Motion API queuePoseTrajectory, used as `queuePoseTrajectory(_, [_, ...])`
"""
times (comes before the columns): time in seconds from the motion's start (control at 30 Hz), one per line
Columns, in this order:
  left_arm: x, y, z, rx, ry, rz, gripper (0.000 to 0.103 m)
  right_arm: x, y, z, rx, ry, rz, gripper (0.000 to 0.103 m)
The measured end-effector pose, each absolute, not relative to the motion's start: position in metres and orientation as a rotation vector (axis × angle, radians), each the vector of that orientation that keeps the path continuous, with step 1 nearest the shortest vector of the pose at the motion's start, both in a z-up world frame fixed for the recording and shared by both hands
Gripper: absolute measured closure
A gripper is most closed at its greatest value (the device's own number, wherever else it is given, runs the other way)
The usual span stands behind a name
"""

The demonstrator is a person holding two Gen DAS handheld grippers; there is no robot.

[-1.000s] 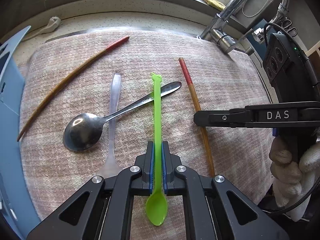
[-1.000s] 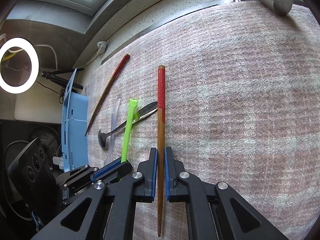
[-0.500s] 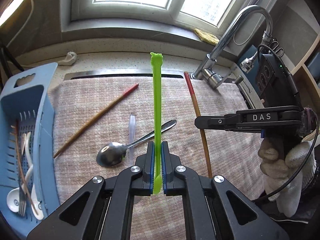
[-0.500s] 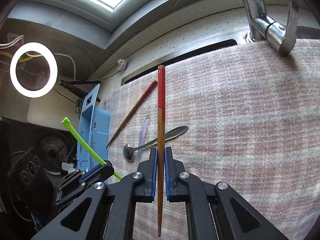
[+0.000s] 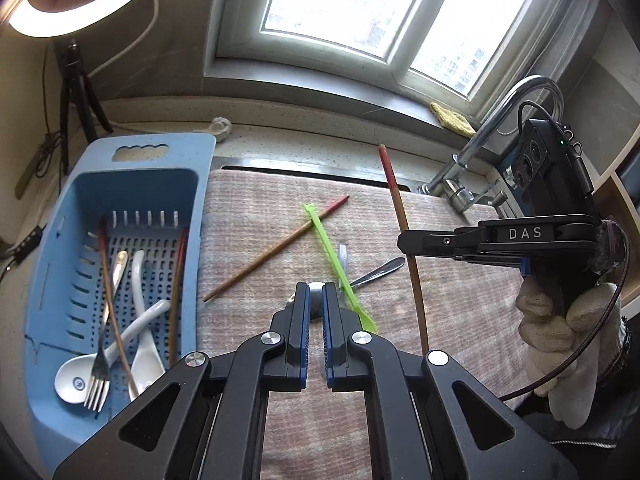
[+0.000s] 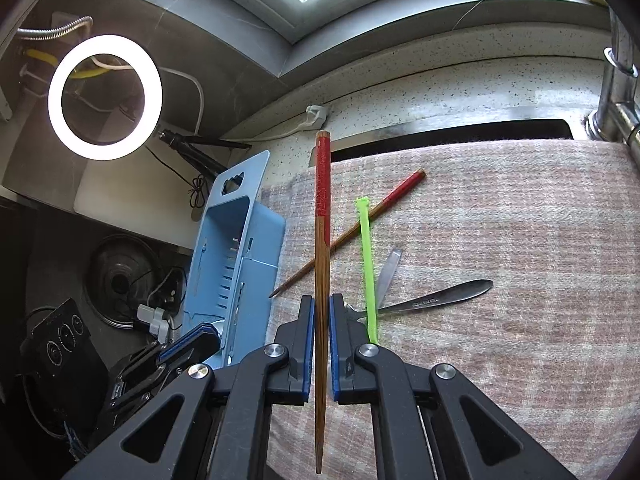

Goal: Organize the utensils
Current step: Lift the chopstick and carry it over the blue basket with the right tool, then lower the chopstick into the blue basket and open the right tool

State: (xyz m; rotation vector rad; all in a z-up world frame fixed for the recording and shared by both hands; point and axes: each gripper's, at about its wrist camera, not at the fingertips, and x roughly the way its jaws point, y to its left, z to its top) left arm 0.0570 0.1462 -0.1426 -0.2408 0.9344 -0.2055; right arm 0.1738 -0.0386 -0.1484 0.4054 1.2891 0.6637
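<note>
My left gripper (image 5: 315,292) is shut with nothing between its pads. It hangs above the checked towel (image 5: 260,208), just right of the blue basket (image 5: 52,240). The green plastic spoon (image 5: 336,264) lies loose on the towel beside its right finger, across a metal spoon (image 5: 380,270) and a clear spoon (image 5: 343,256). My right gripper (image 6: 322,312) is shut on a red-topped chopstick (image 6: 322,240), held upright off the towel. The green spoon (image 6: 368,264) rests just right of it. A second chopstick (image 6: 360,224) lies slantwise on the towel. The left gripper (image 6: 192,340) shows low left, by the basket (image 6: 240,248).
The basket holds white ceramic spoons (image 5: 136,332), a fork (image 5: 98,376), a metal spoon and several chopsticks. A faucet (image 5: 500,120) stands at the back right, a ring light (image 5: 80,0) on a tripod at the back left. A gloved hand (image 5: 560,340) holds the right gripper.
The green spoon, clamped upright in my left gripper half a second ago, is now out of it and on the towel. Both grippers have risen; the right one still holds its chopstick.
</note>
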Motion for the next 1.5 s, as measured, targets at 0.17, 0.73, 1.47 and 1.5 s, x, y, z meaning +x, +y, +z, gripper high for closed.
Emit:
queuePoseTrajectory(0.17, [0.05, 0.163, -0.138, -0.257, 0.918, -0.17, 0.098, 0.174, -0.023, -0.148, 0.412, 1.303, 0.678, 0.097])
queuePoseTrajectory(0.73, [-0.006, 0.239, -0.138, -0.337, 0.881, 0.015, 0.098, 0.154, 0.113, -0.139, 0.38, 1.342, 0.886, 0.097])
queuePoseTrajectory(1.47, [-0.022, 0.261, -0.144, -0.375, 0.87, -0.029, 0.091, 0.141, 0.134, -0.145, 0.284, 1.269, 0.858, 0.069])
queuePoseTrajectory(1.5, [-0.019, 0.256, -0.144, -0.374, 0.872, -0.039, 0.091, 0.142, 0.126, -0.144, 0.287, 1.26, 0.85, 0.069])
